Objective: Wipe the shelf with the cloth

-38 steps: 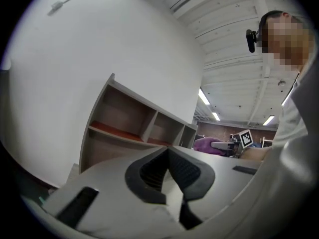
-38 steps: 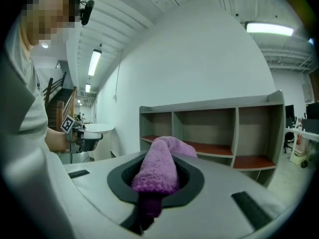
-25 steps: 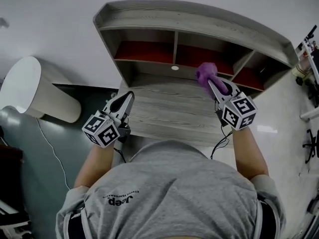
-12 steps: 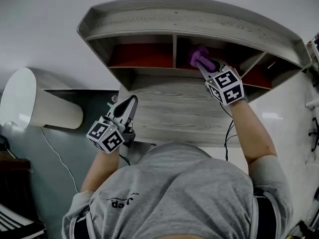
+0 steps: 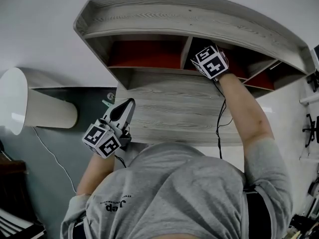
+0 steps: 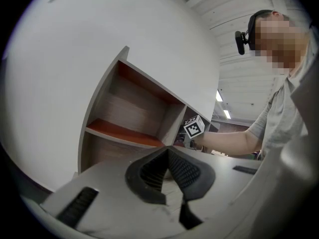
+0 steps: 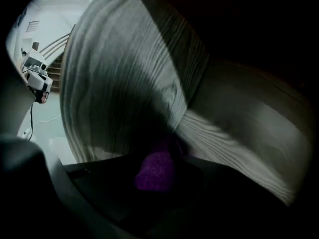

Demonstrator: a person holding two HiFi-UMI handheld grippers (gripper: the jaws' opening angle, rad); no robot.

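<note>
Holding the purple cloth (image 7: 157,171) pinched between its fingers, the right gripper (image 5: 209,59) is thrust into the middle compartment of the grey wood-grain shelf (image 5: 189,19), just right of the upright divider (image 5: 185,53). From the head view only its marker cube and the back of the body show at the compartment mouth; the fingertips and the cloth are hidden inside. The right gripper view is dark, with the cloth bunched at the fingertips and wood-grain panels close ahead, meeting in a corner above it; whether the cloth presses on a surface cannot be told. A black cable (image 5: 219,126) hangs along the outstretched right forearm (image 5: 244,111).

The left gripper (image 5: 129,103) is held above the left edge of the bench (image 5: 174,114), well apart from the shelf, pointing towards it. Its fingers (image 6: 187,171) are closed together at the tips with nothing between them. Its own view looks into the left compartment with the red floor (image 6: 122,132) and catches the other gripper's marker cube farther right.

A white rounded object (image 5: 30,108) lies on the dark floor left of the bench
</note>
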